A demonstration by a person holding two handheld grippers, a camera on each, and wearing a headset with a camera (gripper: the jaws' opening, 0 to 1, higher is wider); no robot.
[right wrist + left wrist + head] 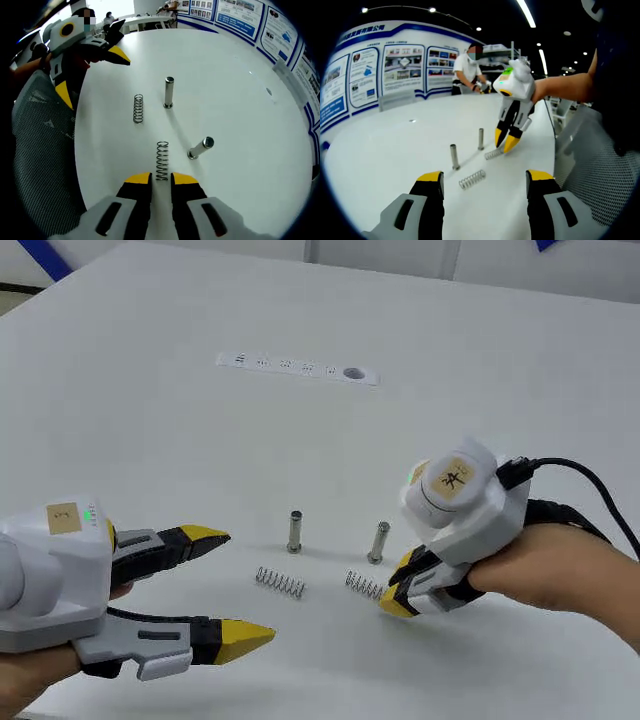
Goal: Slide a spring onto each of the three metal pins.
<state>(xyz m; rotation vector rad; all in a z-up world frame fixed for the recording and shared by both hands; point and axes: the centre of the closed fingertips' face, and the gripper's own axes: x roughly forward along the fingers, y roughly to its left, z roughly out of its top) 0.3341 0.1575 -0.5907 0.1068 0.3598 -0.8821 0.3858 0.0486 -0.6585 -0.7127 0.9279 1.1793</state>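
Lying flat on the white tabletop (150,420) are two small springs, and two metal pins stand up straight just behind them. Going by the head view, the left spring (280,582) rests just in front of the left pin (295,531), close to it but not touching. The right spring (364,585) rests just in front of the right pin (379,542). No spring is on a pin yet.

The right hand-held gripper (161,179) is down low at the tabletop, with its yellow tips at the near end of the right spring. Its jaws are only a little apart. In the right gripper view the end of the spring sits in the thin gap between the tips, and a bit of white shows on each side of it. The rest of the spring points away from the tips, toward the gap between the two pins.

The left hand-held gripper (225,585) is off to the left of the springs and pins, above the tabletop. Its jaws are wide apart and hold nothing. In the left gripper view the left spring lies just past the two tips.

A long white power strip (297,368) lies far back on the tabletop, well apart from the pins.
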